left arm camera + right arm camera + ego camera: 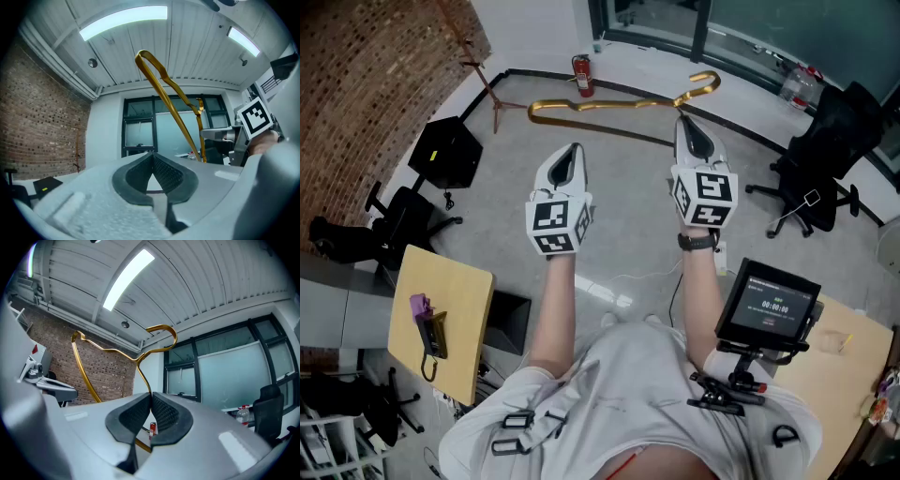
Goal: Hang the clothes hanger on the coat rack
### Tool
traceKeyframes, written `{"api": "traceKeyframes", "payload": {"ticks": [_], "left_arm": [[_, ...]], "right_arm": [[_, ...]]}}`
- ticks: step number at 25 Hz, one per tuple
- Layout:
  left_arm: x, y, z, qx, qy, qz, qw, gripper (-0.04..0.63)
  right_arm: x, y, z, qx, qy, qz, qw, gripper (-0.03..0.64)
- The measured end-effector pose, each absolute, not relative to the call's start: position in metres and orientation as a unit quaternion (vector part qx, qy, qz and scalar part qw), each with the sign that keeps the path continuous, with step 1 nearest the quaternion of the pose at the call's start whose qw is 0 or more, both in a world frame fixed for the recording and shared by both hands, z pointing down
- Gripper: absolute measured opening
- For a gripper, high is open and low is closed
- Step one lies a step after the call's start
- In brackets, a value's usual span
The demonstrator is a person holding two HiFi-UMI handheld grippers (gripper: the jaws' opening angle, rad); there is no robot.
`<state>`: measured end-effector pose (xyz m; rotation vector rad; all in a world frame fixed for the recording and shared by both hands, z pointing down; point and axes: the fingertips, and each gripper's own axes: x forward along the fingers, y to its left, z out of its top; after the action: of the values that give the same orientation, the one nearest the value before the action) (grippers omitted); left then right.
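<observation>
A gold wire clothes hanger [619,105] is held high, lying nearly level in the head view with its hook [705,84] to the right. My right gripper [686,127] is shut on the hanger's lower bar near the hook end. In the right gripper view the gold wire [117,350] runs up from between the closed jaws of my right gripper [151,401]. My left gripper [572,150] is raised beside it, left of and below the hanger, shut with nothing between its jaws. From the left gripper [153,157] the hanger [164,89] shows ahead, apart from it. A thin wooden coat rack [478,70] stands by the brick wall.
A red fire extinguisher [583,75] stands on the floor by the far wall. A black office chair [820,159] is at the right and a black box [445,150] at the left. A wooden table [441,319] is at lower left, a timer screen [769,305] at lower right.
</observation>
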<state>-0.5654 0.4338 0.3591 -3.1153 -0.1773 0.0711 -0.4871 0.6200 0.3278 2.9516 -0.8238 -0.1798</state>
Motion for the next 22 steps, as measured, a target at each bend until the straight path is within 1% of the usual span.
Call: {"api": "traceKeyframes", "payload": {"ticks": [3,8,10,16,22], "left_arm": [[-0.545,0.423,0.342,-0.998,-0.05,0.032,0.028,0.0],[-0.551,0.445,0.333,-0.997,-0.057,0.047,0.03,0.0],[-0.555,0.443,0.343,-0.997,-0.06,0.036,0.021,0.0],[-0.569,0.357,0.361,-0.998,-0.049,0.03,-0.022,0.0],[-0.557,0.35,0.367,-0.997,-0.049,0.027,-0.045,0.0]], "right_arm": [[-0.472,0.597,0.303,0.954,-0.287,-0.072,0.04,0.011],[-0.481,0.605,0.301,0.954,-0.291,-0.07,0.02,0.011],[-0.491,0.601,0.308,0.954,-0.293,-0.062,0.015,0.011],[-0.519,0.512,0.334,0.949,-0.311,-0.036,0.047,0.011],[-0.505,0.511,0.348,0.95,-0.306,-0.023,0.048,0.009]]}}
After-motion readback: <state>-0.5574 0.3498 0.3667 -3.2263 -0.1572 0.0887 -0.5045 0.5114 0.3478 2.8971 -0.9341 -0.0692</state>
